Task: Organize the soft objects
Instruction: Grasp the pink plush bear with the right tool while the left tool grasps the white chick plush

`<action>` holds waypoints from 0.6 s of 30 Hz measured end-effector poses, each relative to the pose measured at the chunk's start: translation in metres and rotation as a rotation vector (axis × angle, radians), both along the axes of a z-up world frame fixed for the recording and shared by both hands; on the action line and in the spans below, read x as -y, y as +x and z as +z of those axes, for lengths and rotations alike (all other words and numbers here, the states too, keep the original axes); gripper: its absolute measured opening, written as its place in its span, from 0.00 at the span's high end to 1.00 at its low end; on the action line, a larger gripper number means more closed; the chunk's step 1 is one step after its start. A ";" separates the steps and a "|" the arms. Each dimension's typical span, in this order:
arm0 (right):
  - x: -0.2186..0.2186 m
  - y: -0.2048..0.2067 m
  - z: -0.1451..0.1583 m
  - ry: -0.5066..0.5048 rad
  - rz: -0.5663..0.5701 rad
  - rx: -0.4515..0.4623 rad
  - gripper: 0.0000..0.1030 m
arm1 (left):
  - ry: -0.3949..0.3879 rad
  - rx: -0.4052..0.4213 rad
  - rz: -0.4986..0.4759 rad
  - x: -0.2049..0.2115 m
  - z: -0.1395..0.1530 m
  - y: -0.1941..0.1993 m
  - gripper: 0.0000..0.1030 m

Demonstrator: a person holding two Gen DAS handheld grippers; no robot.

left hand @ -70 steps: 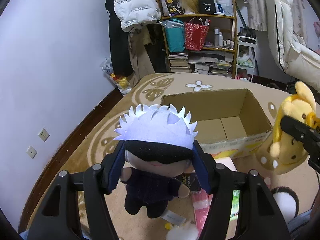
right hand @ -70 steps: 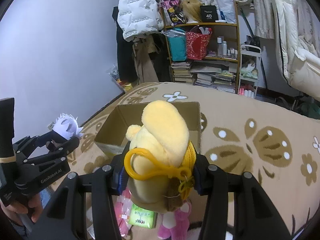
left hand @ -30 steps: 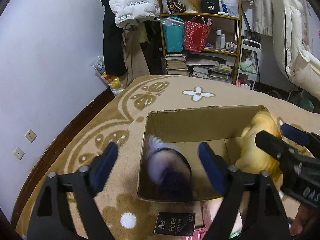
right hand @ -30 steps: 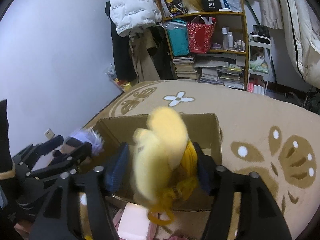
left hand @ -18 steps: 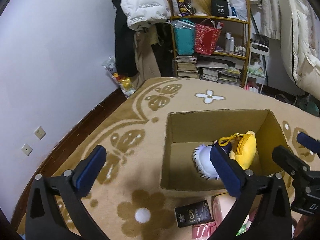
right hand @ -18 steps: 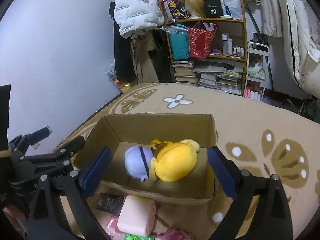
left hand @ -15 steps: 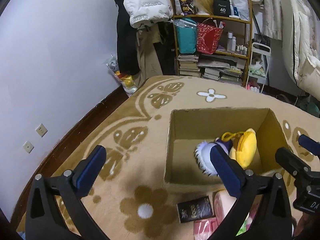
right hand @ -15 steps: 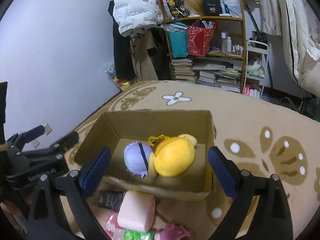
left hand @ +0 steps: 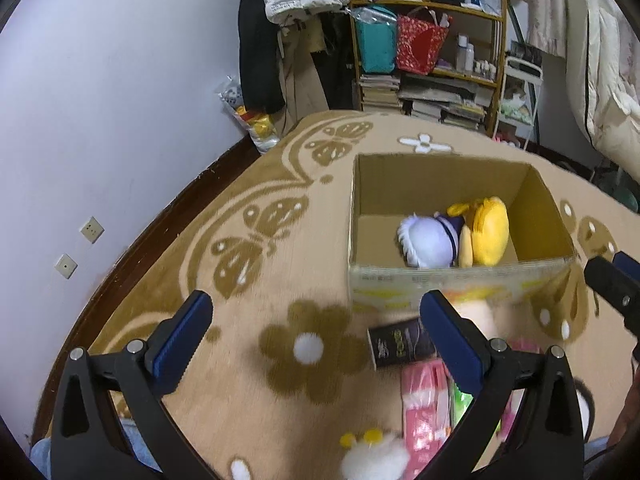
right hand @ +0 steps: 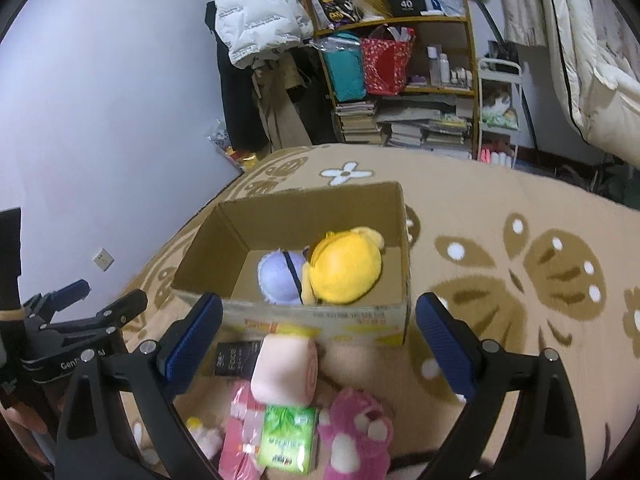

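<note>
Soft toys: the white-haired doll (right hand: 280,276) and the yellow plush (right hand: 344,268) lie touching inside the cardboard box (right hand: 320,320) on the rug (right hand: 520,320). Both the left claw (left hand: 316,336) and right claw (right hand: 318,340) gape wide and hold nothing. This looks like the gap between drops. Next, each claw must descend onto the pile before the box: pink roll (right hand: 286,372), pink bear (right hand: 356,436).
</note>
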State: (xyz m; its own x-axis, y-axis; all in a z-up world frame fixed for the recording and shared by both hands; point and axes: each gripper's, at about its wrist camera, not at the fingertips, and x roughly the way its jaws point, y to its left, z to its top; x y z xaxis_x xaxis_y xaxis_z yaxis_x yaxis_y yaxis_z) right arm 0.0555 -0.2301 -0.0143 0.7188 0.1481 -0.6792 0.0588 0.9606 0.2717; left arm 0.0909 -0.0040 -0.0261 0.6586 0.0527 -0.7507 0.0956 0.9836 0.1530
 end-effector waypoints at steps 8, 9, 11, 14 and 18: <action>0.005 -0.018 -0.006 0.047 -0.026 -0.063 0.02 | 0.002 -0.073 -0.009 0.001 -0.014 -0.024 0.00; 0.004 -0.020 -0.008 0.047 -0.027 -0.069 0.02 | -0.019 -0.095 -0.011 0.000 -0.016 -0.026 0.00; 0.003 -0.023 -0.012 0.049 -0.028 -0.086 0.02 | -0.038 -0.118 -0.011 -0.002 -0.019 -0.029 0.00; -0.001 -0.025 -0.021 0.052 -0.027 -0.123 0.02 | -0.056 -0.148 0.012 -0.006 -0.026 -0.032 0.00; -0.006 -0.028 -0.031 0.051 -0.015 -0.162 0.02 | -0.066 -0.199 0.031 -0.011 -0.038 -0.035 0.00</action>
